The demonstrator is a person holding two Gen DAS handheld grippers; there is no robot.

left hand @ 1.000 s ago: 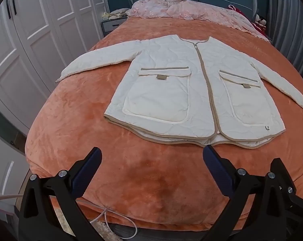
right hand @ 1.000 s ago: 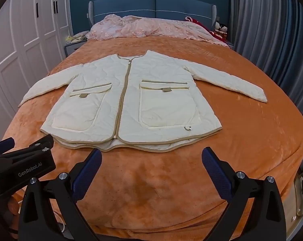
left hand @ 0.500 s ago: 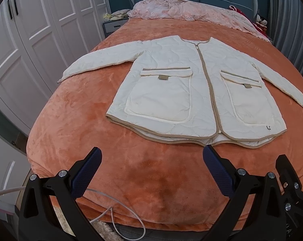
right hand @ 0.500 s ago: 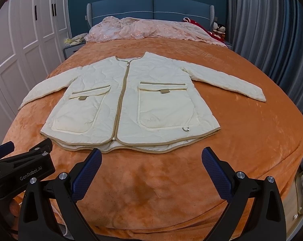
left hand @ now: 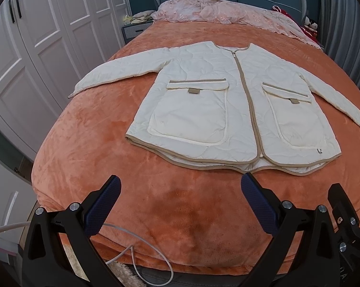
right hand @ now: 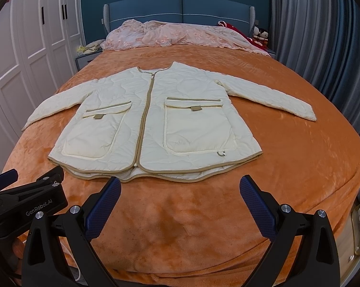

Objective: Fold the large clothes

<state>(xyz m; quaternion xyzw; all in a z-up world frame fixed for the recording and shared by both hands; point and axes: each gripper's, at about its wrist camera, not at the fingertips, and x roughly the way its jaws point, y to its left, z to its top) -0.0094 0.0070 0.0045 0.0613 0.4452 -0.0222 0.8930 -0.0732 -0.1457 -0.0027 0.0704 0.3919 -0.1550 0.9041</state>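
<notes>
On the bed point(left hand: 89, 172), left wrist view: jacket point(left hand: 203, 110) flat, zipped, sleeves spread, no fold made yet, whole task judged left | left tool point(left hand: 180, 203) spread, empty, short of the hem | right wrist view: jacket point(right hand: 151, 124) ahead of right tool point(right hand: 180, 203), spread, empty, apart from the hem.

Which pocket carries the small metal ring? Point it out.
The pocket on the jacket's right-hand half as seen from the grippers; a small ring sits at its lower corner. The other pocket has none.
</notes>
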